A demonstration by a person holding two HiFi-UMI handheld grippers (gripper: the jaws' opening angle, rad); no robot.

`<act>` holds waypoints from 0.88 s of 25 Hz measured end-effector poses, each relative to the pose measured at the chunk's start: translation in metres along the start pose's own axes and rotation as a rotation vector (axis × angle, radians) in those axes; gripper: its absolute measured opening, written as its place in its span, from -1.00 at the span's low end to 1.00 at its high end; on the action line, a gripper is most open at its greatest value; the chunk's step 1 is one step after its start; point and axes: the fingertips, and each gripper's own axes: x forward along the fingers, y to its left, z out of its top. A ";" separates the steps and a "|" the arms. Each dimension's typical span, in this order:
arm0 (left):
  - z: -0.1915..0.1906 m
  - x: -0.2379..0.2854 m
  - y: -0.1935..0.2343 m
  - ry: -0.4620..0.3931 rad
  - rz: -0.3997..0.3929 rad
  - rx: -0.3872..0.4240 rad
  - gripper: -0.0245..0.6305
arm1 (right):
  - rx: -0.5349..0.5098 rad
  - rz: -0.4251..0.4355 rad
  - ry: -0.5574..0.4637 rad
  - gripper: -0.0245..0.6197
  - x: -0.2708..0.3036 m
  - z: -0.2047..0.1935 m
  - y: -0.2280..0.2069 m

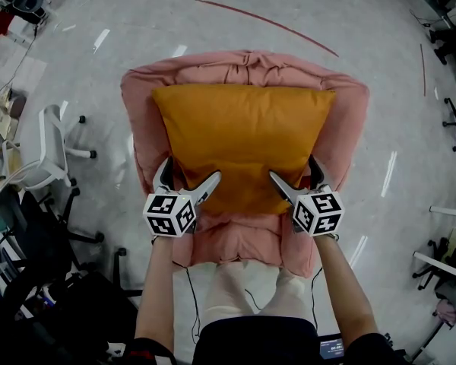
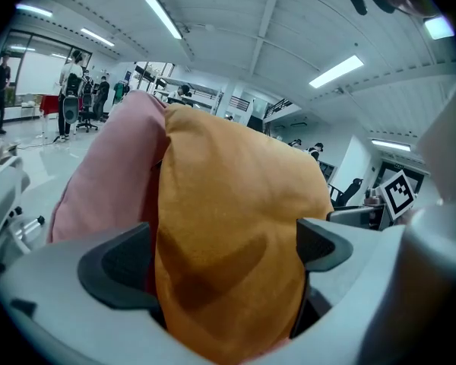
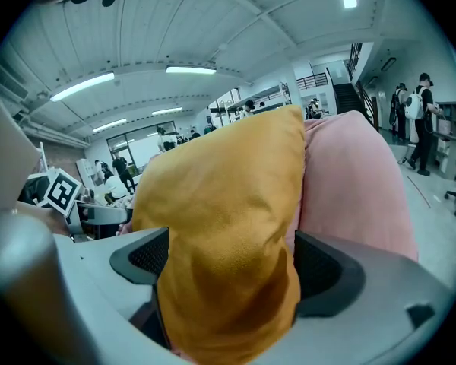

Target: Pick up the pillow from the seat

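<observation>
Orange pillow (image 1: 243,139) at frame centre, lying on the pink seat (image 1: 342,128); the left gripper (image 1: 190,173) and right gripper (image 1: 295,172) each clamp one of its lower corners, fabric bunched between the jaws. The fill looks soft, so both corners are best raised together and level, lest one slip.

support: pink seat (image 1: 343,120) on grey floor (image 1: 327,14) | on seat: orange pillow (image 1: 243,139)

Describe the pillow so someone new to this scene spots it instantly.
Look at the big pink seat in the middle of the floor. Across it lies the orange pillow, its near edge held by the left gripper and right gripper. Nothing else there is orange.
</observation>
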 end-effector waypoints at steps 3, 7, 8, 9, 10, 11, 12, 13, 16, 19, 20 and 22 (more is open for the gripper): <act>-0.002 0.004 0.005 0.009 -0.003 0.003 0.87 | 0.005 -0.005 0.001 0.60 0.005 0.000 -0.002; -0.003 0.010 0.005 0.020 -0.005 0.007 0.87 | 0.005 -0.004 0.001 0.60 0.007 0.002 -0.009; -0.003 0.011 0.006 0.023 -0.007 0.008 0.87 | 0.004 -0.005 0.002 0.60 0.008 0.003 -0.011; -0.003 0.013 0.007 0.026 -0.010 0.010 0.87 | 0.003 -0.005 0.003 0.60 0.010 0.003 -0.011; -0.003 0.015 0.008 0.030 -0.014 0.011 0.87 | 0.003 -0.006 0.003 0.60 0.012 0.002 -0.012; -0.004 0.016 0.009 0.035 -0.019 0.014 0.87 | 0.005 -0.007 0.004 0.60 0.013 0.001 -0.013; -0.005 0.018 0.009 0.041 -0.024 0.017 0.87 | 0.009 -0.008 0.005 0.60 0.015 0.000 -0.015; -0.006 0.020 0.009 0.048 -0.029 0.023 0.87 | 0.014 -0.009 0.005 0.60 0.017 0.000 -0.016; -0.004 0.028 0.010 0.061 -0.038 0.042 0.87 | 0.029 -0.006 0.005 0.60 0.022 0.000 -0.020; -0.002 0.036 0.009 0.064 -0.049 0.053 0.87 | 0.032 0.001 0.011 0.60 0.025 -0.001 -0.023; -0.002 0.038 0.008 0.066 -0.055 0.055 0.86 | 0.031 0.001 0.014 0.60 0.026 -0.002 -0.023; -0.002 0.043 0.006 0.068 -0.066 0.058 0.86 | 0.030 0.003 0.019 0.60 0.028 -0.002 -0.024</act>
